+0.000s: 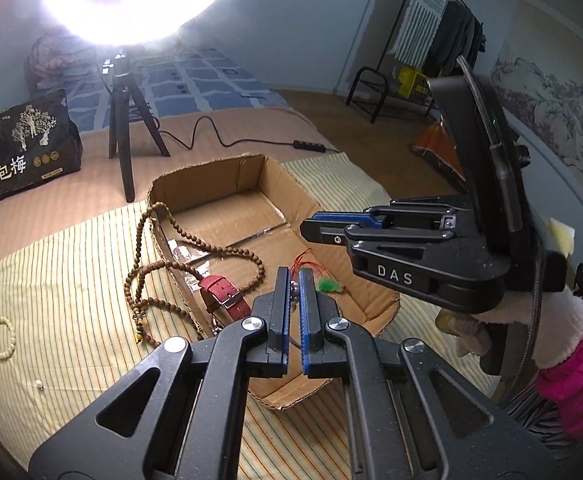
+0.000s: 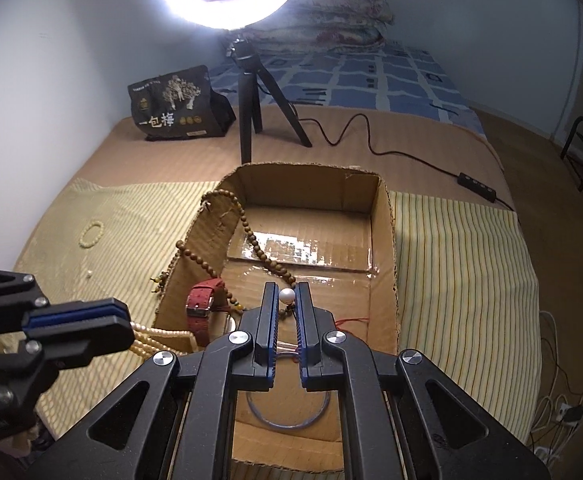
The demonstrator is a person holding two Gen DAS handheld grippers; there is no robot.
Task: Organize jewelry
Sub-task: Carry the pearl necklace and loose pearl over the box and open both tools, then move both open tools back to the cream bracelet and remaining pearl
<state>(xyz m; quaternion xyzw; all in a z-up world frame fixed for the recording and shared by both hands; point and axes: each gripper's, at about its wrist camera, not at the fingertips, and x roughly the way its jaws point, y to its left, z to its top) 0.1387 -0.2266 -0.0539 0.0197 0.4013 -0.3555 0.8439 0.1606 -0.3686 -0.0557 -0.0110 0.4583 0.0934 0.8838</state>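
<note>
I am in a bedroom, over a bed (image 1: 251,136) with a striped mat (image 1: 71,280) and a bright ring light (image 1: 139,4) on a tripod.

From my left gripper's camera, an open cardboard box (image 1: 211,184) sits on the mat. A long brown bead necklace (image 1: 147,248) hangs over the box's left wall. A red watch strap (image 1: 225,294) leans inside that wall, and a green charm (image 1: 327,285) lies near the right wall. A cream bracelet (image 1: 2,338) lies near the mat's left edge. My left gripper (image 1: 293,276) is pinched almost closed on a small grey bead (image 1: 294,290). My right gripper (image 1: 315,226) floats over the box, closed.

From my right gripper's camera, I look down into the box (image 2: 307,188). My right gripper (image 2: 286,286) is squeezed onto a white bead (image 2: 286,297), held above the box floor. A clear ring (image 2: 287,426) lies below it. My left gripper (image 2: 125,316) is by the box's left wall, with a cream bead strand (image 2: 163,340) beside its tips. I cannot tell if that strand joins my white bead.

I think the beads are light, hard and slippery, and the string is floppy. I should squeeze right across a bead's middle, gently, so it does not pop out.
</note>
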